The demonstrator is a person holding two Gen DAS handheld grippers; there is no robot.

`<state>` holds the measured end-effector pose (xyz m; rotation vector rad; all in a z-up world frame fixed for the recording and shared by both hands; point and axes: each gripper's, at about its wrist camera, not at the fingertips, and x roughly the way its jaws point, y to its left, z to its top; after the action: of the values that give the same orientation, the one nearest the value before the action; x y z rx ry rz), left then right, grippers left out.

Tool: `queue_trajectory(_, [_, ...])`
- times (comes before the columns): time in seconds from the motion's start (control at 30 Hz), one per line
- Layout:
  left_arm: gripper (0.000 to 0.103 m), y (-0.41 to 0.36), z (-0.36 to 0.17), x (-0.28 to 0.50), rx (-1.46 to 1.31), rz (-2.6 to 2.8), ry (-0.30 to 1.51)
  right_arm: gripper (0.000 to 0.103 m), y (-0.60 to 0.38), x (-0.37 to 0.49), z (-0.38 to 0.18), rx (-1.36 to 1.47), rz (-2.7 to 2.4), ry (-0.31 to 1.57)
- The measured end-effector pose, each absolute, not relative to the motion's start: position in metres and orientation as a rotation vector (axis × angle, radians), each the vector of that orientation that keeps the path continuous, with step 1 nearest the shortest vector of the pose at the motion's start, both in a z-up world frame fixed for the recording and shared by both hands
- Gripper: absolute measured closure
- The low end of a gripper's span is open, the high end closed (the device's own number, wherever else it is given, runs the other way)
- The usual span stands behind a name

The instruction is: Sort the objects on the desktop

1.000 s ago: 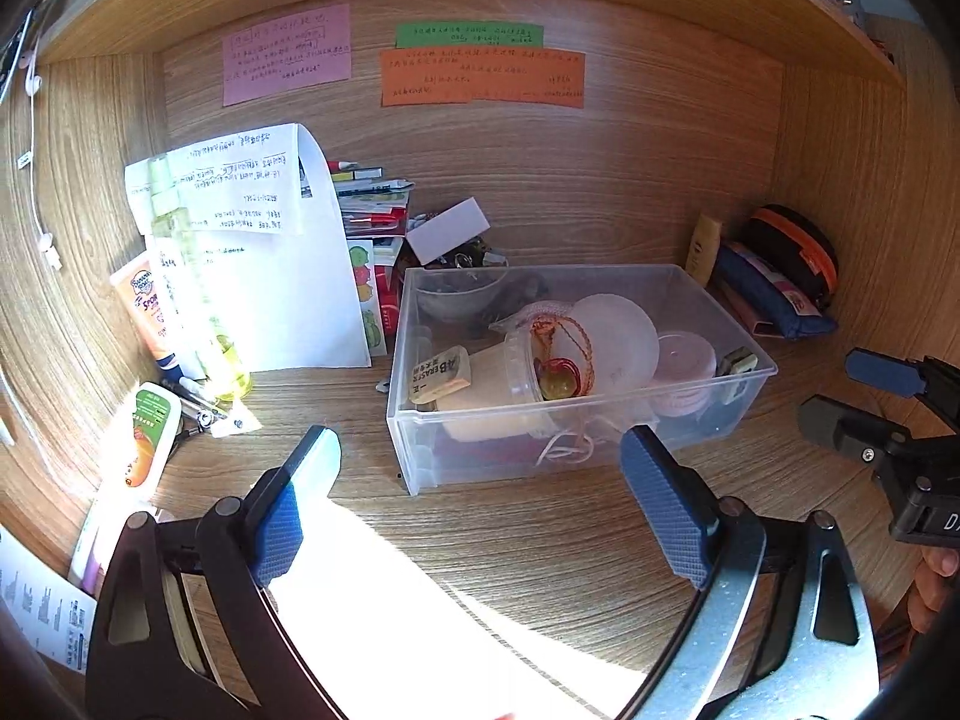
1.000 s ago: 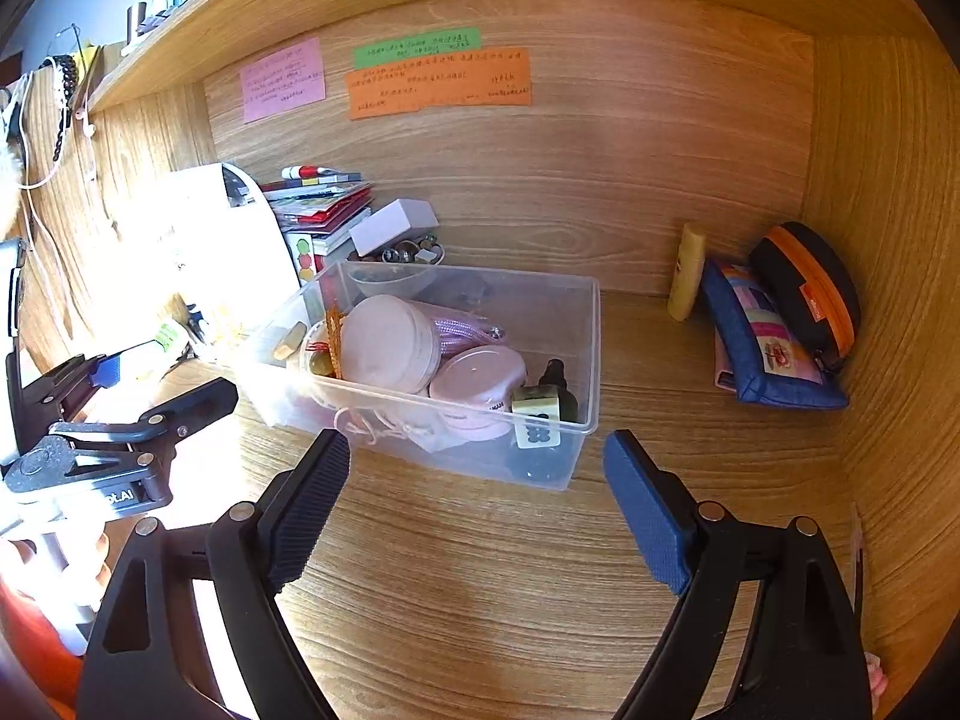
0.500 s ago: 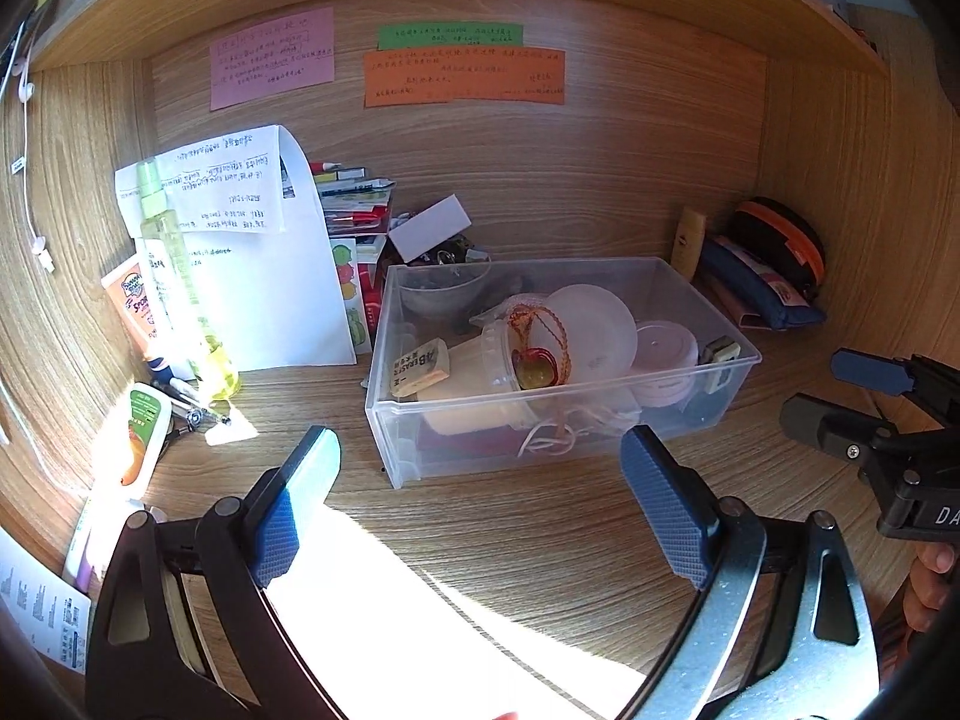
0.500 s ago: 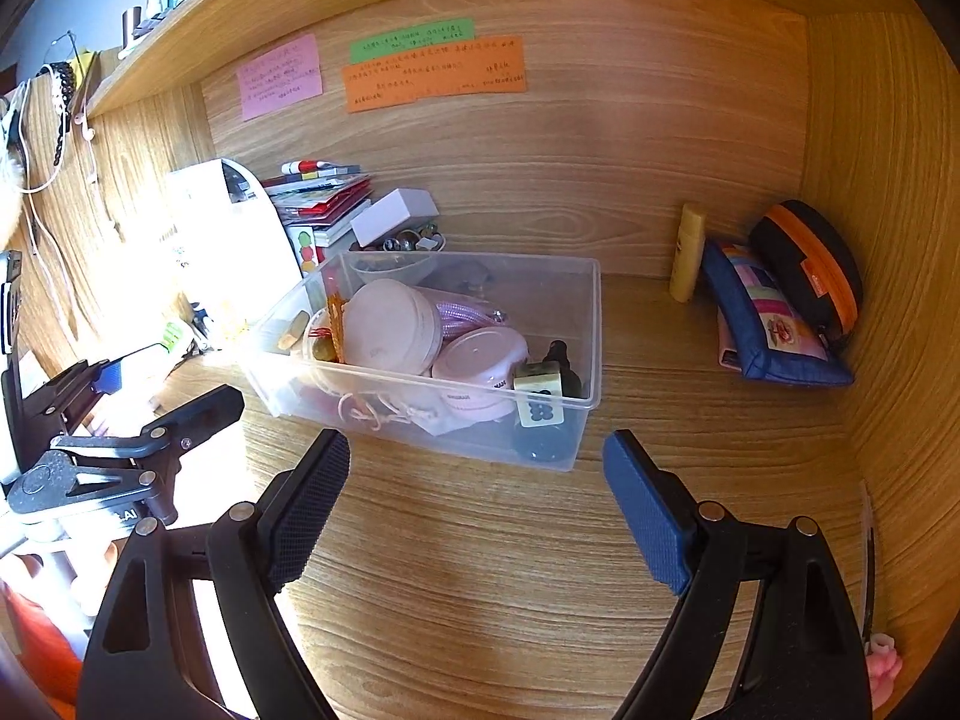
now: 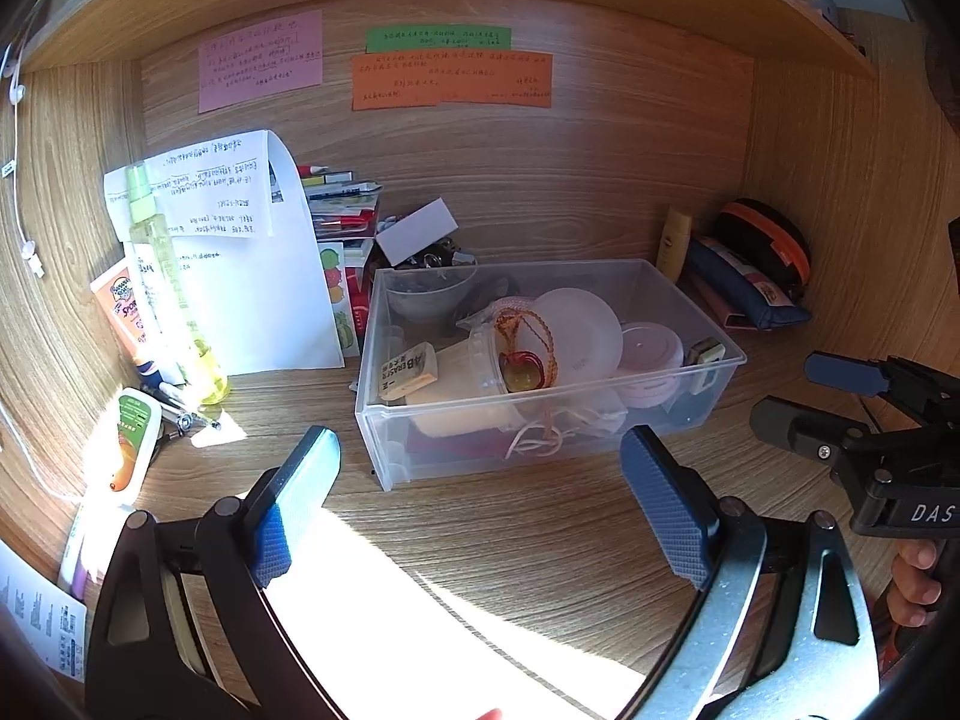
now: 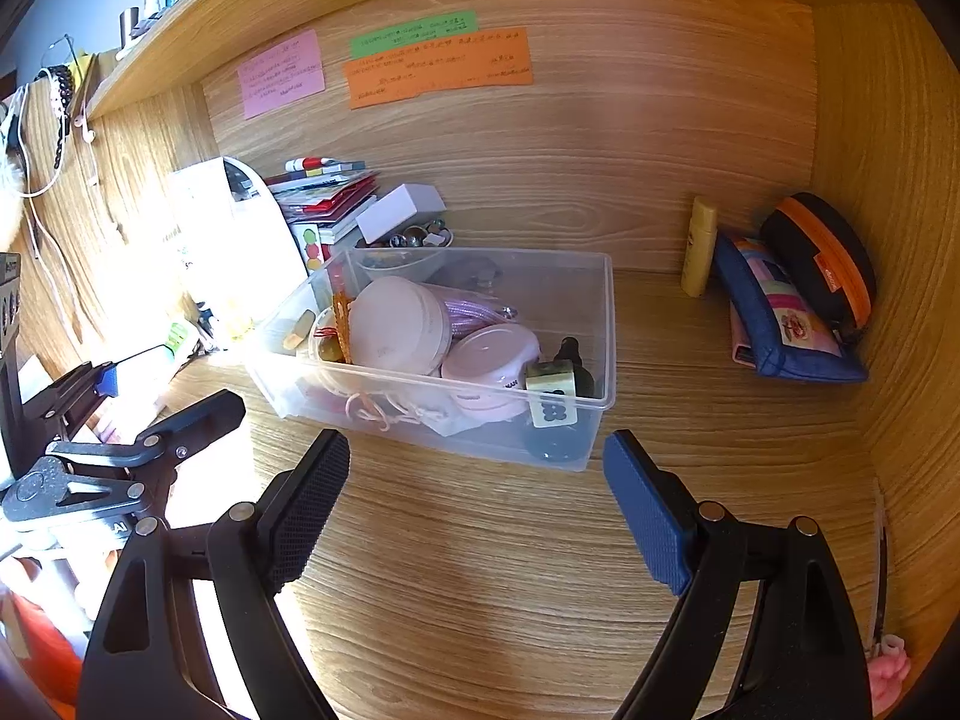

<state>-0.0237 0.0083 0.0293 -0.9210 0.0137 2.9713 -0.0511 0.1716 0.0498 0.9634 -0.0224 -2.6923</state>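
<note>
Left gripper (image 5: 480, 498): jaws spread wide, nothing between the blue pads, poised above bare wooden desk (image 5: 540, 546) just short of the clear plastic bin (image 5: 600, 450). Right gripper (image 6: 477, 504): jaws likewise spread and empty, held over the desk before the bin's near corner; in the left wrist view it appears at the right edge, with a person's fingers (image 5: 912, 582) on its handle.

The bin stands at the middle of the desk, near the back wall. Inside lie an eraser (image 5: 408, 369), a pale jar on its side with a red-and-gold charm (image 5: 525, 360) at its mouth, a white round case (image 5: 579, 330), a pink round case (image 5: 651, 354), a white cord (image 5: 540, 438) and a small dark bottle (image 6: 570, 360).

Behind the bin: a small bowl (image 5: 429, 294) and a stack of books (image 5: 342, 204). To the left: a white paper sheet (image 5: 258, 276), a yellow spray bottle (image 5: 168, 282) and tubes. To the right, against the side wall: a blue pouch (image 6: 780, 312), a black-and-orange case (image 6: 822, 258) and a yellow tube (image 6: 699, 246). Sticky notes (image 5: 450, 78) are fixed to the back wall.
</note>
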Motion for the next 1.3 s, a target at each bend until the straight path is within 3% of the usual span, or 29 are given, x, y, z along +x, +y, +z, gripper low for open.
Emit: queue_trajectory(1.3, [0.007,0.002,0.036,-0.021,-0.893,2.934,-0.049,0.018,0.161,-0.052,0.049,0.979,-2.663,-0.021])
